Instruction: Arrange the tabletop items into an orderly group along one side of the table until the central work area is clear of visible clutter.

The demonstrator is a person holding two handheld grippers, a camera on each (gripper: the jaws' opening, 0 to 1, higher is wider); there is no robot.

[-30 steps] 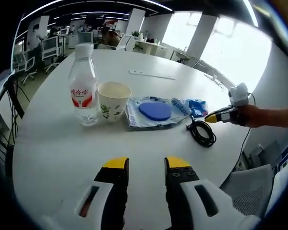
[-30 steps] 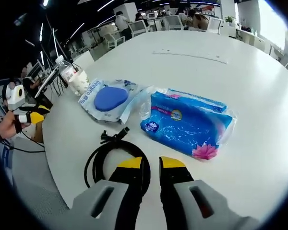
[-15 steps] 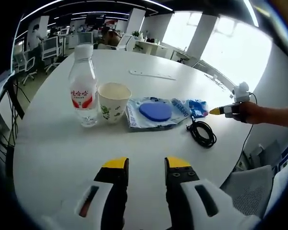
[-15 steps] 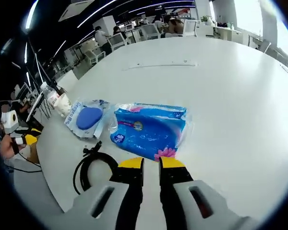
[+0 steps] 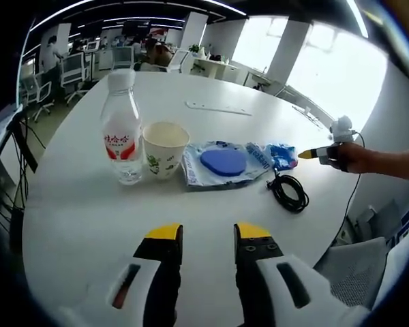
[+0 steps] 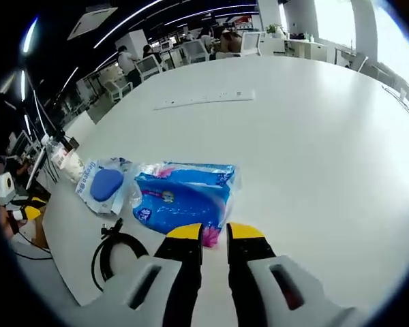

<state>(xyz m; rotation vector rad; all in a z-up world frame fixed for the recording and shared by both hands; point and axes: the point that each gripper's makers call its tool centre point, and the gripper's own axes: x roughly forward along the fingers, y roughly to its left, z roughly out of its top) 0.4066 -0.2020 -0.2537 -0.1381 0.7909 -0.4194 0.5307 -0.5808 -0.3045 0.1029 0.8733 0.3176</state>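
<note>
Above the round white worktop [image 5: 88,204] in the left gripper view, the left gripper [image 5: 208,235] hovers with jaws apart and empty, facing a clear plastic bottle [image 5: 121,129], a paper cup [image 5: 165,149], a crinkly wipes pack [image 5: 221,163] and a coiled black cable [image 5: 290,193]. From the right gripper view, the right gripper [image 6: 215,233] hangs with jaws slightly apart just over a glossy blue tissue pack [image 6: 180,195].

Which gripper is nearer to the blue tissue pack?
Right. The right gripper hovers just short of the blue tissue pack, its fingers at the pack's near edge. The left gripper is across the table, beyond the wipes pack, facing the bottle and cup.
</note>
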